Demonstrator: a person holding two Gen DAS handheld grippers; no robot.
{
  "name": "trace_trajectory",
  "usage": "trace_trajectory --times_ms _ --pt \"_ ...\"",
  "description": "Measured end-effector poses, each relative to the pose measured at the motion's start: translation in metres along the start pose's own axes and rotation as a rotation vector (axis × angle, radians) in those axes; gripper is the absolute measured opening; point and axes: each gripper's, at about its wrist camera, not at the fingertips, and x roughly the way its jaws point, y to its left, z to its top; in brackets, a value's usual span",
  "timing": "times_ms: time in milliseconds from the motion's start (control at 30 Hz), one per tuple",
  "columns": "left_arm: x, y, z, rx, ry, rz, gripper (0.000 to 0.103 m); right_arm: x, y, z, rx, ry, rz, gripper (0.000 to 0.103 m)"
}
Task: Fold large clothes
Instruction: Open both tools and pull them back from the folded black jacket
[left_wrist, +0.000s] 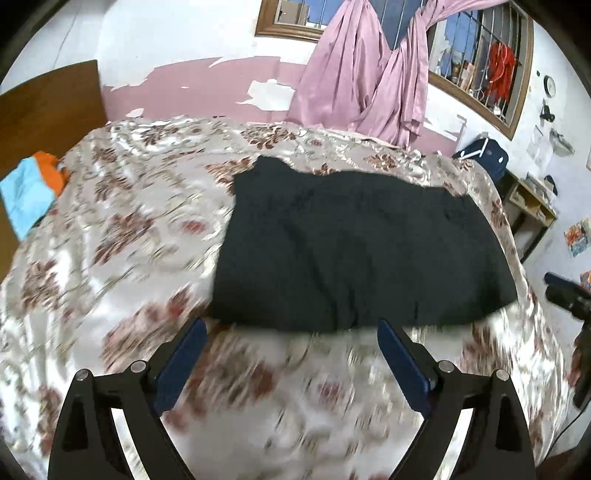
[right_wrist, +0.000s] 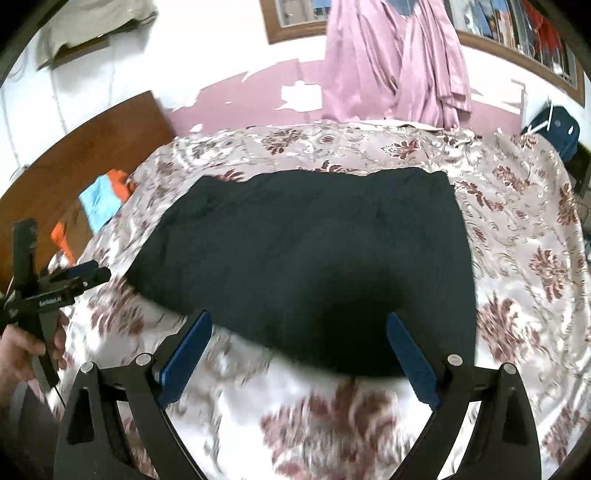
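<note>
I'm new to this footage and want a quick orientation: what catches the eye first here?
A dark garment lies spread flat in the middle of the bed's shiny floral bedspread. Both grippers hang open just short of its near edge, the left gripper and the right gripper, neither touching cloth. Behind, a pink curtain drapes down from the barred window, and blue and orange cloth lies at the bed's left side.

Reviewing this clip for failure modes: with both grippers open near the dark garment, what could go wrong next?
1. The bedspread is glossy and wrinkled; a low pinch at the dark garment edge may also catch the cover.
2. The left gripper and right gripper are both open, and the near frames are blurred, so grasps at unmatched points could skew the fold.
</note>
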Motion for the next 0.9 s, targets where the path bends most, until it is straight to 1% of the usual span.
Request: trace_trajectory --times_ms 133,267,300,367,467,500,567,667,767,800,867,900 --pt "-0.055 0.018 -0.033 0.030 -0.006 0.004 0.094 -0.052 0.013 -0.029 -0.018 -0.018 -0.032 0.093" --pt "-0.114 0.030 -0.063 0.066 -0.037 0.015 0.094 -0.105 0.032 -0.060 -0.013 -0.056 -0.042 0.093" --pt "-0.130 0.032 -0.072 0.074 -0.043 0.025 0.094 -0.119 0.038 -0.069 -0.004 -0.070 -0.051 0.093" --pt "-0.150 0.032 -0.085 0.080 -0.045 0.014 0.094 -0.139 0.046 -0.079 0.024 -0.099 -0.052 0.093" --pt "-0.176 0.023 -0.100 0.102 -0.072 -0.002 0.094 -0.172 0.052 -0.097 0.116 -0.160 -0.012 0.094" --pt "-0.181 0.018 -0.104 0.105 -0.087 -0.010 0.096 -0.183 0.052 -0.101 0.149 -0.178 0.021 0.094" --pt "-0.184 0.009 -0.113 0.093 -0.101 -0.003 0.097 -0.196 0.055 -0.111 0.169 -0.193 0.064 0.094" --pt "-0.178 -0.006 -0.121 0.043 -0.084 0.014 0.097 -0.215 0.049 -0.128 0.113 -0.171 0.089 0.095" --pt "-0.171 -0.017 -0.118 -0.045 -0.074 -0.026 0.097 -0.230 0.036 -0.141 0.053 -0.139 0.102 0.095" --pt "-0.166 -0.020 -0.112 -0.070 -0.064 -0.038 0.097 -0.234 0.023 -0.142 0.044 -0.132 0.098 0.095" --pt "-0.157 -0.024 -0.104 -0.075 -0.053 -0.026 0.097 -0.238 0.005 -0.140 0.038 -0.138 0.107 0.096" --pt "-0.151 -0.026 -0.095 -0.065 -0.048 -0.015 0.097 -0.238 -0.006 -0.139 0.043 -0.141 0.103 0.096"
